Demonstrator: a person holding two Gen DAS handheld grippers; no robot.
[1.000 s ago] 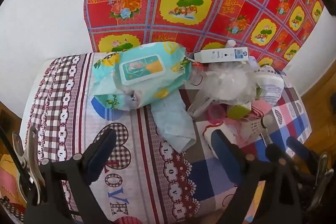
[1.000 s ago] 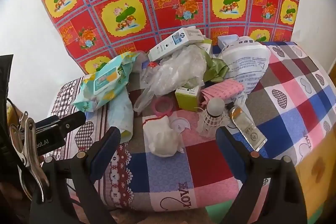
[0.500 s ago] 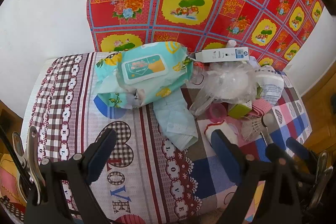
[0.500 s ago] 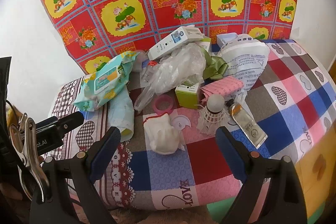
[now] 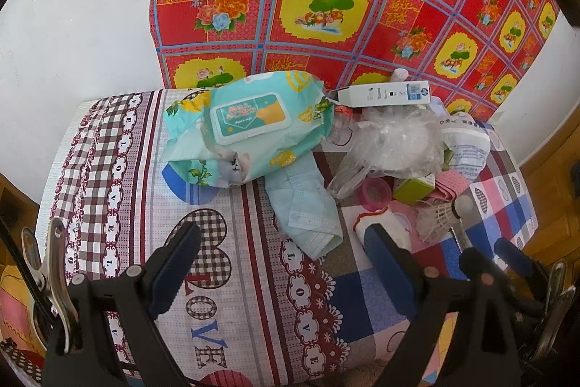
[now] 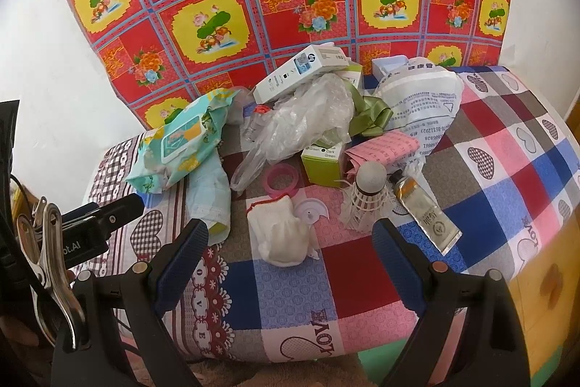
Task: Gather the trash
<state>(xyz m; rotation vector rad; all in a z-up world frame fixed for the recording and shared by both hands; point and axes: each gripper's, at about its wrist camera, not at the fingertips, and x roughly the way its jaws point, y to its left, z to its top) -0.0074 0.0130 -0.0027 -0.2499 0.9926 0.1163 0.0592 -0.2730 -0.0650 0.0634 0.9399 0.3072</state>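
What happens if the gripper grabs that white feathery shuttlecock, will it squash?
The shuttlecock probably weighs almost nothing, being thin feathers on a small rounded cap. Its feathers already look splayed, so a squeeze there would likely bend them; the cap seems the firmer place. Lying on its side, it may roll in a curve if nudged.

A wet-wipe pack (image 6: pixel 177 142) is lying at the left of the frame, overlapping a face mask (image 6: pixel 212 194) below it. A plastic bag (image 6: pixel 304 118) is sitting centre, under a long box (image 6: pixel 301 71). A shuttlecock (image 6: pixel 366 194) is lying right of a cloth pouch (image 6: pixel 279 234), a tube (image 6: pixel 426 213) further right.
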